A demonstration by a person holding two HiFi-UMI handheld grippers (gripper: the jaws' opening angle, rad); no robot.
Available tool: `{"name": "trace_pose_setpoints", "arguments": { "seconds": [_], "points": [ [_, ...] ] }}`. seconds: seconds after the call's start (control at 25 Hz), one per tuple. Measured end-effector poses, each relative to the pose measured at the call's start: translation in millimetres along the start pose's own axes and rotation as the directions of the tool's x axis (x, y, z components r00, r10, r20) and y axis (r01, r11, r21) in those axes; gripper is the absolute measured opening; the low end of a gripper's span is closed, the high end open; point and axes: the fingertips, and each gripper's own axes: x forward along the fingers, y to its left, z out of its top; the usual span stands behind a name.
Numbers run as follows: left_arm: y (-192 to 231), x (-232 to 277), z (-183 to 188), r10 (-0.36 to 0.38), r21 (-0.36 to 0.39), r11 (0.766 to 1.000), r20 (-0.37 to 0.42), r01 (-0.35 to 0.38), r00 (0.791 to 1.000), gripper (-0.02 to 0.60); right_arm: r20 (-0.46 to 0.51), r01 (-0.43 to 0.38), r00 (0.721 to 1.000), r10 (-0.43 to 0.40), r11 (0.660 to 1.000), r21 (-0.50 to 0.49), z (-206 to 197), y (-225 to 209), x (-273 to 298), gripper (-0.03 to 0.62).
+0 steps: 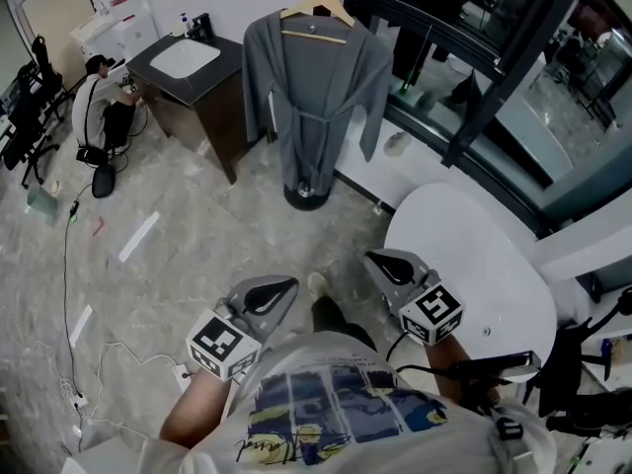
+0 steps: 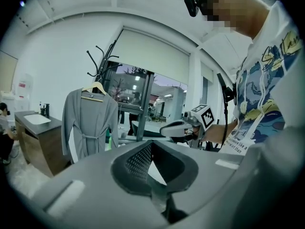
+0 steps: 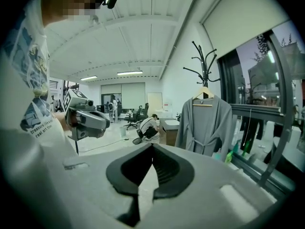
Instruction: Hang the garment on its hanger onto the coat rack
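A grey robe (image 1: pixel 311 97) hangs on a wooden hanger (image 1: pixel 318 6), and the hanger's hook sits on the black coat rack, whose round base (image 1: pixel 306 196) stands on the floor. The robe (image 2: pixel 88 123) also shows in the left gripper view and the robe (image 3: pixel 202 123) in the right gripper view, under the rack's hooks (image 3: pixel 202 61). My left gripper (image 1: pixel 286 286) and right gripper (image 1: pixel 380 260) are held low near my body, well back from the rack. Both are shut with nothing between their jaws.
A dark cabinet with a white sink (image 1: pixel 188 62) stands left of the rack, with a person crouching (image 1: pixel 99 107) beside it. A white round table (image 1: pixel 474 265) is at my right. Glass panels (image 1: pixel 494 67) run behind the rack. Cables (image 1: pixel 69 265) lie on the floor at left.
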Motion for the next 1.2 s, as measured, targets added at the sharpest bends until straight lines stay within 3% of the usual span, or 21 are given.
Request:
{"name": "trace_pose_setpoints", "arguments": {
  "seconds": [0.88, 1.2],
  "points": [
    [-11, -23, -9, 0.016, -0.009, 1.0, -0.005, -0.016, 1.0, 0.002, 0.011, -0.128, 0.992, 0.129, 0.988, -0.087, 10, 56, 13, 0.002],
    [-9, -23, -11, 0.014, -0.013, 1.0, -0.006, -0.014, 1.0, 0.002, 0.027, -0.125, 0.991, 0.129, 0.986, -0.112, 15, 61, 12, 0.002]
  ]
}}
